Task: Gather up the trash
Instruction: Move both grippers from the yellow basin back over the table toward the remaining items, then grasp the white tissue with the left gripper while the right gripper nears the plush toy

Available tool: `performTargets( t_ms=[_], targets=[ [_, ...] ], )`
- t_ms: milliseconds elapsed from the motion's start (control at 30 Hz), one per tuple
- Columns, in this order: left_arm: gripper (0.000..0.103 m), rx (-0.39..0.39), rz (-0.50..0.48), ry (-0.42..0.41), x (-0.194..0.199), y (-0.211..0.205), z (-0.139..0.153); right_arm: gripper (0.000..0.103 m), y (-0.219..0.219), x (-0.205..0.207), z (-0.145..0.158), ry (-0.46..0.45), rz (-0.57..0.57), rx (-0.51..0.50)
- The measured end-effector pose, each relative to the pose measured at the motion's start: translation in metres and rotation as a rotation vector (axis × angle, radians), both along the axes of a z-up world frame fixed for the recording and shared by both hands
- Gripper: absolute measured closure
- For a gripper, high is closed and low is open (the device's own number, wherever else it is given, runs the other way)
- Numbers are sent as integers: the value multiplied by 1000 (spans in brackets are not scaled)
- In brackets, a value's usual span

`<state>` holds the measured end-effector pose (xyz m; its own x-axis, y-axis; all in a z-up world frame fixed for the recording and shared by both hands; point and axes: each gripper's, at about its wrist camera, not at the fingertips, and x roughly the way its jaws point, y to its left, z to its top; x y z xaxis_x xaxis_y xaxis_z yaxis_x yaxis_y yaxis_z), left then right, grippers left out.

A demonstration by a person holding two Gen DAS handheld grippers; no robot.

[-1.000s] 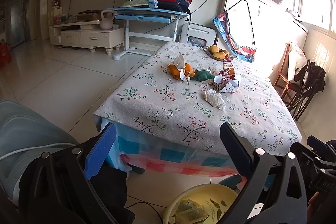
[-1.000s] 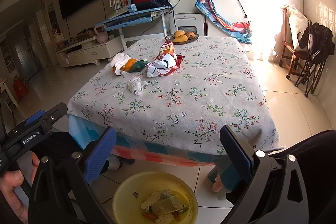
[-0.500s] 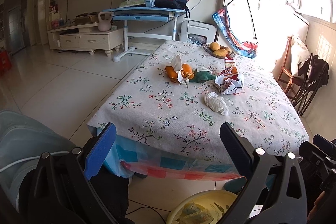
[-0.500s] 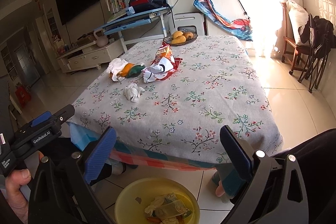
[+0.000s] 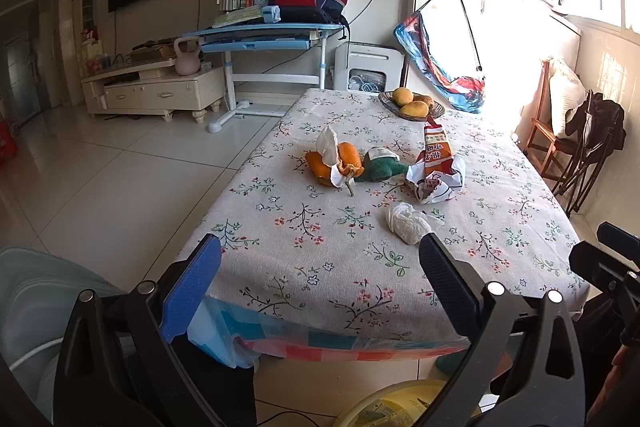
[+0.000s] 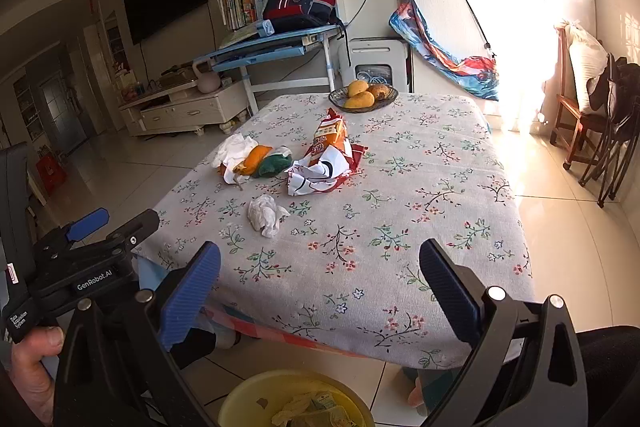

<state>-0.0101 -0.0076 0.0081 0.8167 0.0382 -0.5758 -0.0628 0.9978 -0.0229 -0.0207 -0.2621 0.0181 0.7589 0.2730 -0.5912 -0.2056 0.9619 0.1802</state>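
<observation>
Trash pickup, reach stage; nothing held.

Item 1: crumpled white tissue wad, lower centre-right of the left view, centre-left of the right view. Lying on the floral-print cloth tabletop, nearest piece to both tools. Best taken first: approach from above, straddle the wad with both pads, close gently until the paper bunches. Soft and light, likely to compress rather than slip.

Item 2: torn red-and-white snack wrapper, mid-frame, just beyond the wad. Crinkly film; better pinched at a raised fold than pressed flat.

Item 3: orange peel with white tissue and dark green crumpled scrap, touching each other, centre of the left view. To be taken separately.

Not trash, to be left alone: dark woven dish of yellow mangoes, upper centre.

Destination: round yellow plastic basin on the floor, bottom edge of frame, already holding wrappers. Release low over the rim to avoid spill.

Left tool: spread wide, empty, level, lower frame, short of the tabletop edge, aimed across the cloth.

Right tool: spread wide, empty, same level attitude, alongside the left, slightly angled toward the wad.
</observation>
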Motion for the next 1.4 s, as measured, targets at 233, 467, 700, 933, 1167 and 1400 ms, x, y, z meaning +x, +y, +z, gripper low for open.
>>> performTargets(
  t_ms=[233, 467, 700, 933, 1167, 1400],
  targets=[
    [7, 31, -1, -17, 19, 1, 7, 8, 3, 12, -3, 2, 15, -4],
    [7, 38, -8, -14, 35, 2, 8, 8, 2, 22, -8, 27, 23, -1],
    [7, 43, -20, -3, 51, 1, 7, 8, 8, 41, -5, 29, 58, -3],
    [7, 51, -12, -2, 65, 3, 6, 8, 19, 61, -5, 31, 107, -7],
    [7, 75, -5, -6, 83, 5, 9, 8, 26, 73, -10, 40, 150, -25],
    [7, 73, 7, 1, 96, 7, 8, 8, 22, 83, -21, 73, 139, 0]
  ],
)
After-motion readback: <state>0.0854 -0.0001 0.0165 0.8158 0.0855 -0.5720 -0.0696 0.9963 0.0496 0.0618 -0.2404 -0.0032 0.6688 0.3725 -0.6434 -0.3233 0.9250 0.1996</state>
